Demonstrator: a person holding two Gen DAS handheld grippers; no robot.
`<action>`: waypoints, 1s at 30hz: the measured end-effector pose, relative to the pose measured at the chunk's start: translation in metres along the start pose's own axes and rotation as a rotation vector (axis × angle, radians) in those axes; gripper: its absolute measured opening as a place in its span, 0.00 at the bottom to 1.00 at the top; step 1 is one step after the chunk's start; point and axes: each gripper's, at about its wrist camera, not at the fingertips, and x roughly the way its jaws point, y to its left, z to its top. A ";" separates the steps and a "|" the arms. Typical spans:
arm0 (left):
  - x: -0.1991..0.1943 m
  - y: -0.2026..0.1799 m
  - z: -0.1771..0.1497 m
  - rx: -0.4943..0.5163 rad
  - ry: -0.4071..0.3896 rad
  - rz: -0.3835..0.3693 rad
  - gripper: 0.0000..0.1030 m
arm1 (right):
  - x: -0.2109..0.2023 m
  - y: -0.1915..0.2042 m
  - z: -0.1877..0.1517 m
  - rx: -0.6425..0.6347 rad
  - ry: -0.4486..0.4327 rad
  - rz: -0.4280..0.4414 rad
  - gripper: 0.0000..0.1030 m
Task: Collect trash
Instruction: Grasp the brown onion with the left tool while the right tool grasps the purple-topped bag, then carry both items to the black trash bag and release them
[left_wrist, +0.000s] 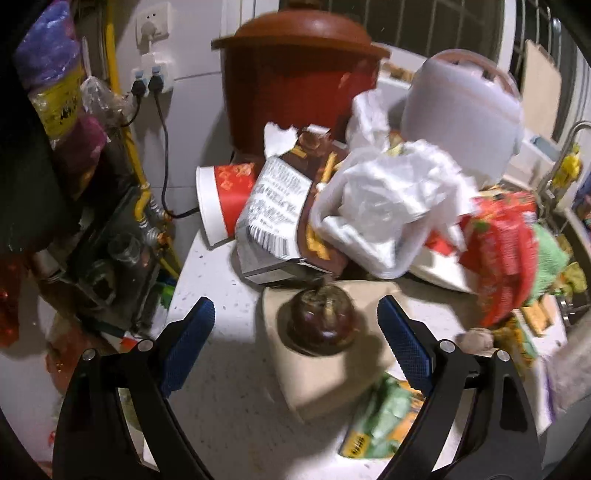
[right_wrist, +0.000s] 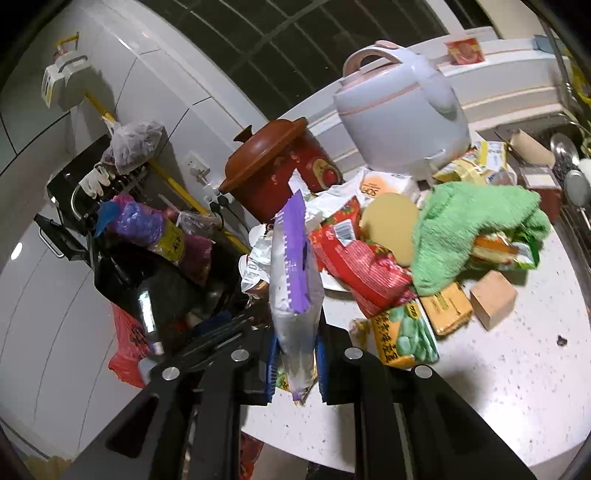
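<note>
the right gripper (right_wrist: 295, 363) has its fingers pinched on a silver and purple pouch (right_wrist: 293, 280), which stands up between the blue pads, clear of the tabletop (right_wrist: 498, 369). the pouch looks empty or nearly so: light, thin and crinkly, likely to slide if held only by an edge, so a grip across its lower body, as now, seems sound. the left gripper (left_wrist: 295, 332) has its fingers spread wide with nothing between them, above a dark round lidded jar (left_wrist: 319, 321) on a beige board. beyond lies the pile of trash: a red and white paper cup (left_wrist: 221, 201) on its side, a printed carton (left_wrist: 275, 206), a crumpled white plastic bag (left_wrist: 391, 192) and a red wrapper (left_wrist: 498, 251). these look soft and light; the cup would crush, so its rim is the better hold.
</note>
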 end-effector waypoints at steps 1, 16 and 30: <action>0.003 0.002 0.000 -0.002 0.000 -0.008 0.75 | 0.000 -0.002 -0.001 0.004 0.001 -0.002 0.16; -0.046 0.024 -0.011 -0.093 -0.022 -0.262 0.37 | 0.000 0.017 -0.006 -0.033 0.030 0.059 0.16; -0.117 0.049 -0.159 -0.053 0.191 -0.315 0.37 | 0.008 0.066 -0.107 -0.353 0.411 0.107 0.16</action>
